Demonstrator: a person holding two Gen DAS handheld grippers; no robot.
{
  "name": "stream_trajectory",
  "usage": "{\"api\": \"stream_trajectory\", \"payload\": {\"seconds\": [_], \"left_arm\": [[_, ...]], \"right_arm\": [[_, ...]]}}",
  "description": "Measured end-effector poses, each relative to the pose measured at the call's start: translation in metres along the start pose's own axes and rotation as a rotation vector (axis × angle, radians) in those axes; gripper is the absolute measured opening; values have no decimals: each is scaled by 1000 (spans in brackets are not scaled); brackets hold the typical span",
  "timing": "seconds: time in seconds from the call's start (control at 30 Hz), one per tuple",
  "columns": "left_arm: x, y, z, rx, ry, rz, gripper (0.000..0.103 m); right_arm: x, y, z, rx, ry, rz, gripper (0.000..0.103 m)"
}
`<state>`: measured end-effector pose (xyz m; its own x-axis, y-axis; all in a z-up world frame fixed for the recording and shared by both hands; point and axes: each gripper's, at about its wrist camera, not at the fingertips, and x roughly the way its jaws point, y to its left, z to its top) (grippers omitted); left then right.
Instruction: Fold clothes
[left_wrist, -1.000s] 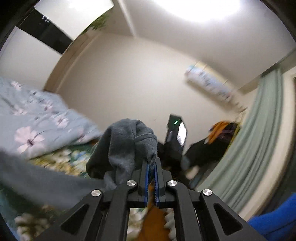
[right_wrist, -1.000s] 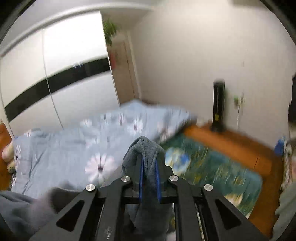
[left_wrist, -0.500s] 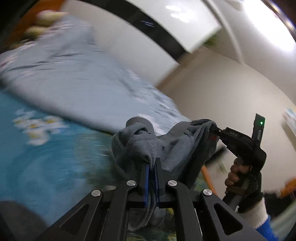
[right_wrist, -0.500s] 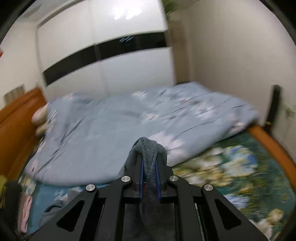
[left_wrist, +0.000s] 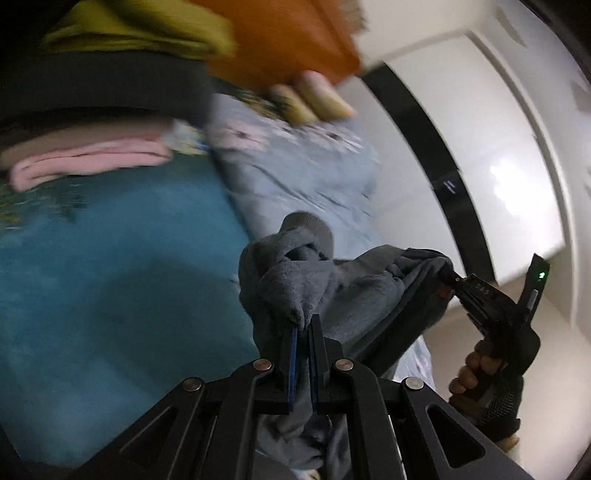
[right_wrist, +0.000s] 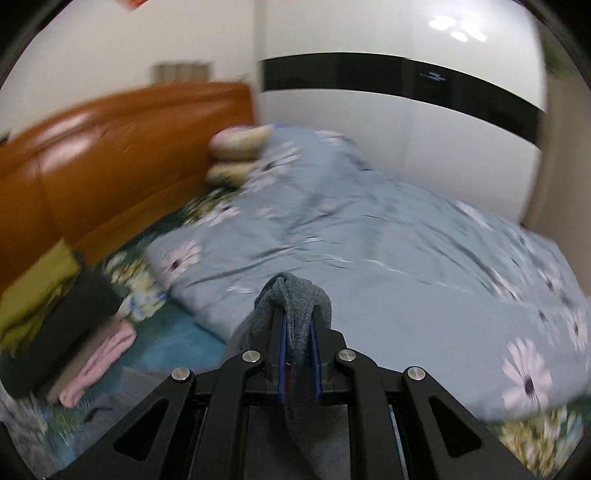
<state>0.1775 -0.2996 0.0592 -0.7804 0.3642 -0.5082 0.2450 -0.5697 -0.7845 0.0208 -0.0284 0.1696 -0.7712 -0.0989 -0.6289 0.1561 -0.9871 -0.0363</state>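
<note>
Grey garment (left_wrist: 295, 284) pinched in left gripper (left_wrist: 303, 325), right gripper (right_wrist: 298, 325) (both clamped)

My left gripper (left_wrist: 302, 328): black frame of angular, cut-out linkage arms, four round silver screws across the joints, blue pads lining the two narrow fingers. My right gripper (right_wrist: 297, 325): identical black frame, silver screws, blue pads. Seen from the left wrist, its black handle body carries a small green light, a red spot, and pale lettering; the hand (left_wrist: 487, 384) wears a dark mesh glove.

Orange headboard (right_wrist: 110, 147), floral blue duvet (right_wrist: 388, 251), white wardrobe (right_wrist: 406, 147) with black stripe
</note>
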Motion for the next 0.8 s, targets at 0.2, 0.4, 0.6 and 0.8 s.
{"api": "stream_trajectory", "payload": {"seconds": [0.2,0.4,0.6,0.8], "left_arm": [[12,86,5,-133,26,122,6],[33,140,-11,-168,111,200,6],[36,158,-14,-203,158,183,13],[29,165,-4,-218,145,154,48]], "right_arm": [[88,85,-22,-113,194,19,11],[130,118,-58,-193,309,7,12],[131,115,-56,-223,293,-4,35],[95,78,-54,-158,245,38,54]]}}
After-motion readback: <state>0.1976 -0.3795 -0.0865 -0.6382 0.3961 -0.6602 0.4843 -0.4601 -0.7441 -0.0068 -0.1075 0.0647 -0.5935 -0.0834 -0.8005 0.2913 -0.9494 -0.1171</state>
